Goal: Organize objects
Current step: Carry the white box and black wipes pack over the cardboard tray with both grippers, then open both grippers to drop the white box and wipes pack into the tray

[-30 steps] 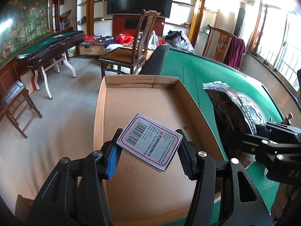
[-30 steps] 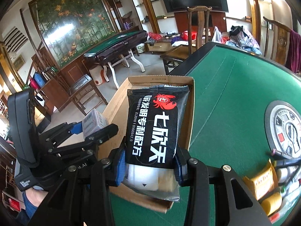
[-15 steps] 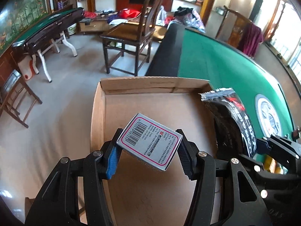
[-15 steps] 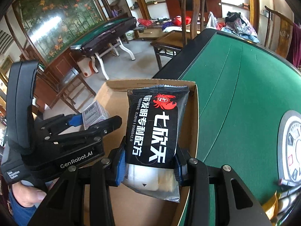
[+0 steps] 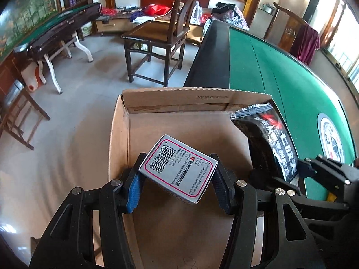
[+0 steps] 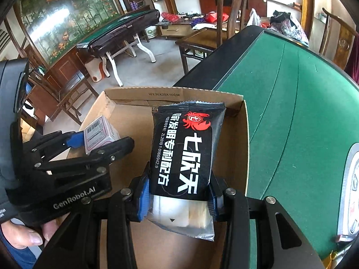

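An open cardboard box (image 5: 177, 103) sits at the edge of the green table (image 5: 269, 67); it also shows in the right wrist view (image 6: 243, 139). My left gripper (image 5: 177, 179) is shut on a small silver box with a barcode (image 5: 179, 168), held above the left half of the box; the pair also shows in the right wrist view (image 6: 98, 134). My right gripper (image 6: 179, 192) is shut on a black snack packet with a red crab logo (image 6: 186, 148), held over the right half of the box. The packet also shows in the left wrist view (image 5: 269, 139).
A round grey panel (image 5: 332, 141) is set in the green table (image 6: 303, 112) to the right of the box. A wooden chair (image 5: 161, 33) stands on the floor beyond the box. A second green-topped table (image 6: 116, 33) stands at the far left.
Both grippers have moved forward and lower over the cardboard box with their objects still held. The box now fills more of both views.
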